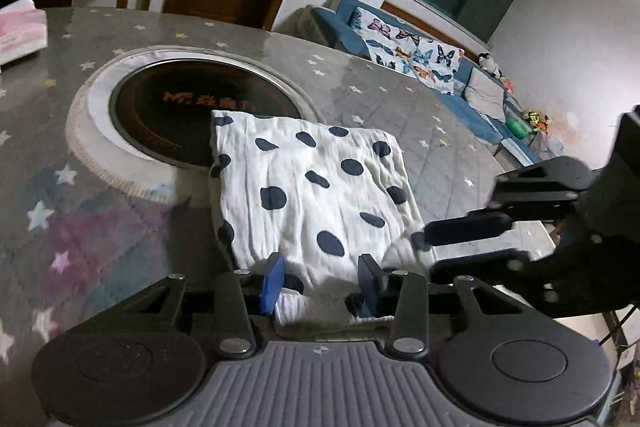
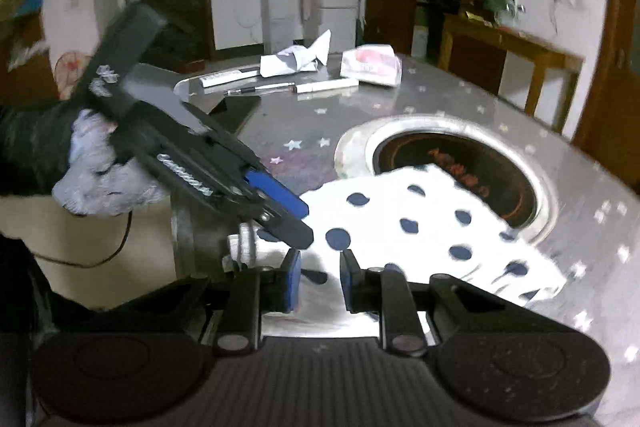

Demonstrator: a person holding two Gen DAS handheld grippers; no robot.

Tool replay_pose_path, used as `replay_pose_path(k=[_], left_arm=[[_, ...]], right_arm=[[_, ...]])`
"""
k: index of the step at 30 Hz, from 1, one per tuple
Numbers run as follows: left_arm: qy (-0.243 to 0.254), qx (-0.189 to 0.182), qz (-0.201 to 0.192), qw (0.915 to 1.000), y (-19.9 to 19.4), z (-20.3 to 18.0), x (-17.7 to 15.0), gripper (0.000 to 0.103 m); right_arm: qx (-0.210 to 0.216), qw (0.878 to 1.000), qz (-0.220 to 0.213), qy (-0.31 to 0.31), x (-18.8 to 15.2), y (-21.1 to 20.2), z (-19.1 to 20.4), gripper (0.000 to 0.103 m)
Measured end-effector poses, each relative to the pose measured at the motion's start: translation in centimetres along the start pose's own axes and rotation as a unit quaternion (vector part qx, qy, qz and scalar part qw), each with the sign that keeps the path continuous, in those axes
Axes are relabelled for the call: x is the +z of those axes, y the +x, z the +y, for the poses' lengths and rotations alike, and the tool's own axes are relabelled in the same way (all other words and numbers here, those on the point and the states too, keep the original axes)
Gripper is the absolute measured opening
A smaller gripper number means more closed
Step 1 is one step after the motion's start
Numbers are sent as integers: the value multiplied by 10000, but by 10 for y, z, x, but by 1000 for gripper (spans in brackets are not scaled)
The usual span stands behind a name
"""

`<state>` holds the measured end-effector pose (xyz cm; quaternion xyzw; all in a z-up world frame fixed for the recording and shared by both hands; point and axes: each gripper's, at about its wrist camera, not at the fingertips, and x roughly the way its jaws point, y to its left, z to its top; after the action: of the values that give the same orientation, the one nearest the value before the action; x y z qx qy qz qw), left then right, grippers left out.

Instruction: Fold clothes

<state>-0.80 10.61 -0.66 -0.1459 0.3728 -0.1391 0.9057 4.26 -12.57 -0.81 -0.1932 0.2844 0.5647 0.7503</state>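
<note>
A folded white garment with dark blue dots (image 1: 320, 195) lies on the star-patterned table, its far corner over the round burner. It also shows in the right wrist view (image 2: 432, 227). My left gripper (image 1: 322, 283) is open, its blue pads on either side of the garment's near edge. My right gripper (image 2: 320, 281) is open, its fingers straddling the near edge of the cloth. The right gripper also shows in the left wrist view (image 1: 432, 247) at the garment's right corner. The left gripper shows in the right wrist view (image 2: 296, 219), held by a gloved hand.
A round built-in burner (image 1: 192, 107) with a white ring is set in the table (image 1: 100, 211). A tissue pack (image 1: 20, 31) lies far left. Papers (image 2: 296, 59), pens and a pink pack (image 2: 372, 65) lie at the far side. A sofa (image 1: 440, 75) stands beyond the table.
</note>
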Motion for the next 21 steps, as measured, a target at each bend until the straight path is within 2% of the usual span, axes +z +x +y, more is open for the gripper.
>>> replay_pose_path(k=[5, 8, 11, 14, 17, 21], left_arm=[[230, 99, -70, 9997, -7, -12, 1, 43], [380, 40, -378, 9986, -14, -22, 13, 43], [453, -48, -470, 9979, -6, -31, 21, 43], [373, -52, -220, 9990, 14, -31, 19, 43], [408, -28, -29, 9992, 24, -31, 10, 43], [406, 31, 57, 9992, 27, -30, 1, 43]], right_arm=[[149, 9995, 140, 226, -21, 8, -1, 20], [147, 9992, -8, 384, -19, -5, -8, 22], [-127, 9983, -201, 523, -11, -13, -25, 23], [-616, 9940, -338, 834, -4, -13, -55, 24], [-993, 9881, -312, 1135, 0, -1, -80, 24], [-1287, 9826, -134, 1335, -1, 25, -102, 24]])
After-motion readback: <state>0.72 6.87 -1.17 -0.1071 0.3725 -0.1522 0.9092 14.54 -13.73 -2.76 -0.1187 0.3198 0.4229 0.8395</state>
